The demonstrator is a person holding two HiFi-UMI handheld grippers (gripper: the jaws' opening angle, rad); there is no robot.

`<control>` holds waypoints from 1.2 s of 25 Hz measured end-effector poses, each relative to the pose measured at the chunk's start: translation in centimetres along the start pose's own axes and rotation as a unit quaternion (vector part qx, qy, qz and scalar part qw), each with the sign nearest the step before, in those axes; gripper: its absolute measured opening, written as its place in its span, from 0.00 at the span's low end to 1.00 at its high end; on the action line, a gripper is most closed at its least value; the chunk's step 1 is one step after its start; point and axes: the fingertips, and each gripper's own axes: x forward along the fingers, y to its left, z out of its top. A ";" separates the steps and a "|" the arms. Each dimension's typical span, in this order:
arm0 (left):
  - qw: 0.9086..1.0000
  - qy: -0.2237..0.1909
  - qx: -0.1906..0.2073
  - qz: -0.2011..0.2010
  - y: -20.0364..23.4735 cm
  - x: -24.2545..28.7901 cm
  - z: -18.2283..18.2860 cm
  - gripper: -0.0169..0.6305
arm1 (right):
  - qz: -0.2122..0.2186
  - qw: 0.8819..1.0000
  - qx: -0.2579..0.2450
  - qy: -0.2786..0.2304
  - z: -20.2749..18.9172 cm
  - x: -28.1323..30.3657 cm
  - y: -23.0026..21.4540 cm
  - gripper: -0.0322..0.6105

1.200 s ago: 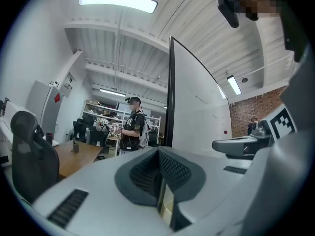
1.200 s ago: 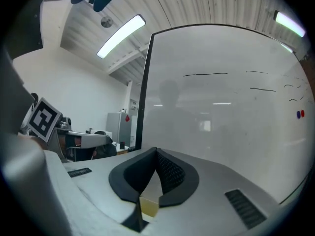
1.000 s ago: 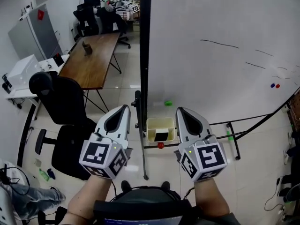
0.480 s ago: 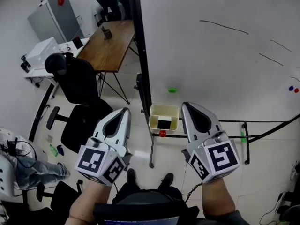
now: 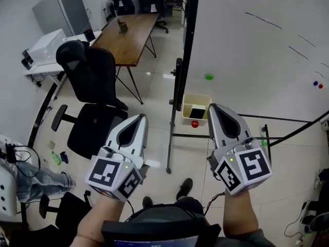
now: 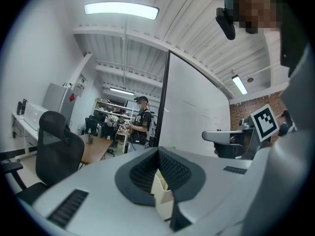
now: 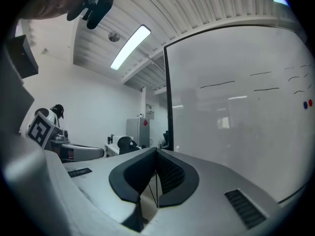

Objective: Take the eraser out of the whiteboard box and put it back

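Pale floor tiles [image 5: 154, 94] and a whiteboard [image 5: 257, 60] on a stand are seen from above. Two grippers are held out level, side by side. The left gripper [image 5: 139, 118] is pressed together with nothing pinched. The right gripper [image 5: 212, 107] is likewise closed and empty. A cream box [image 5: 187, 106] is seen just ahead of the right gripper's tip, slightly to its left. The black eraser [image 5: 197, 111] lies inside it.

Bright, even ceiling-strip light [image 6: 121, 10]; fisheye-warped, dark-vignetted edges.
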 end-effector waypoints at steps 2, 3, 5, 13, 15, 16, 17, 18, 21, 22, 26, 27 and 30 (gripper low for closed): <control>1.000 -0.002 -0.006 -0.017 0.9 -2.9 0.0 0.07 | -0.017 1.000 0.000 -0.001 0.2 -1.7 3.1 0.08; 1.000 -0.004 -0.012 -0.028 1.2 -4.2 0.0 0.07 | -0.026 1.000 -0.002 -0.001 0.2 -2.5 4.4 0.08; 0.998 -0.005 -0.023 -0.053 1.3 -6.3 0.0 0.07 | -0.044 0.999 -0.004 0.002 0.2 -4.1 6.7 0.08; 0.994 0.002 -0.018 -0.107 -1.4 -10.2 0.7 0.07 | -0.091 0.996 -0.003 0.004 1.5 -10.1 10.0 0.08; 0.994 -0.002 -0.014 -0.109 -3.1 -10.3 1.3 0.07 | -0.088 0.996 -0.007 -0.001 2.4 -11.4 9.4 0.08; 0.994 -0.006 -0.011 -0.108 -3.8 -10.4 1.6 0.07 | -0.084 0.996 -0.010 -0.005 2.9 -12.0 9.1 0.08; 0.994 -0.012 -0.009 -0.106 -4.5 -10.5 2.1 0.07 | -0.080 0.997 -0.012 -0.009 3.3 -12.6 8.9 0.08; 0.994 -0.018 -0.007 -0.104 -5.0 -10.7 2.4 0.07 | -0.075 0.997 -0.014 -0.011 3.6 -13.1 8.8 0.08; 0.995 -0.027 -0.006 -0.092 -6.8 -11.1 2.8 0.07 | -0.061 0.998 -0.022 -0.010 4.1 -15.0 8.1 0.08; 0.996 -0.028 -0.006 -0.087 -7.3 -11.1 2.8 0.07 | -0.055 0.998 -0.023 -0.009 4.2 -15.5 7.8 0.08; 0.997 -0.029 0.001 -0.075 -10.2 -11.4 3.0 0.07 | -0.035 0.999 -0.022 -0.007 4.3 -17.6 6.6 0.08; 0.997 -0.028 0.002 -0.075 -11.0 -11.4 3.0 0.07 | -0.031 0.999 -0.020 -0.005 4.3 -18.0 6.3 0.08; 0.997 -0.026 0.001 -0.070 -12.5 -11.4 2.8 0.07 | -0.018 1.000 -0.016 0.001 4.1 -18.9 5.6 0.08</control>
